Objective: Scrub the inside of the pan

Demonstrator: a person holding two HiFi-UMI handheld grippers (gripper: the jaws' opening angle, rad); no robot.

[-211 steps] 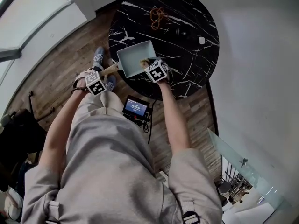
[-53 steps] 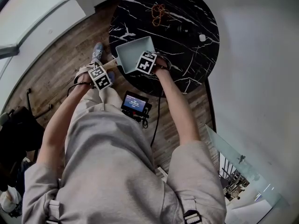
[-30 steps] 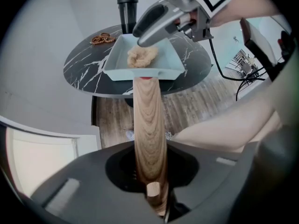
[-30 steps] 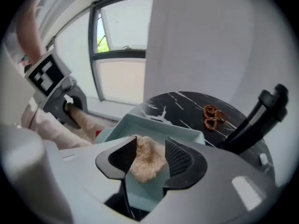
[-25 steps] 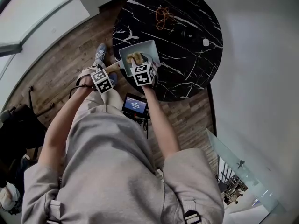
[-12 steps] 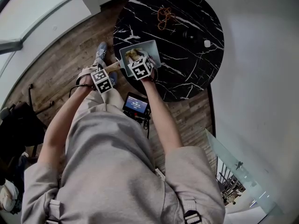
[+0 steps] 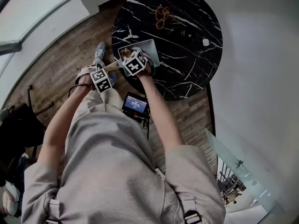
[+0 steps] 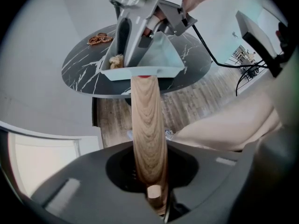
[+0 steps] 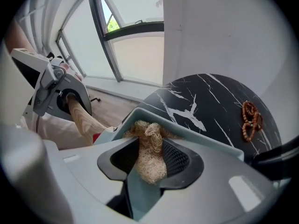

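Observation:
A light blue square pan (image 7: 153, 46) sits at the near left edge of the round black marble table (image 7: 187, 59). My left gripper (image 7: 109, 70) is shut on its wooden handle (image 8: 147, 125), which runs out from between the jaws to the pan (image 8: 166, 55). My right gripper (image 9: 152, 160) reaches down into the pan (image 9: 196, 134), its jaws closing on a tan fibrous scrubber (image 9: 150, 153) that fills the gap and touches both pads. In the left gripper view the scrubber (image 8: 115, 60) shows in the pan's left corner under the right gripper (image 8: 133, 29).
A string of brown beads (image 7: 161, 14) and a small white object (image 7: 204, 42) lie at the table's far side. On the wooden floor below the table edge are a small monitor (image 7: 135, 105) with cables and a shoe (image 7: 98, 52).
The right gripper has moved from the pan's near edge forward into the pan and over the scrubber, which lay loose in the pan a second ago. The left gripper and pan have stayed put.

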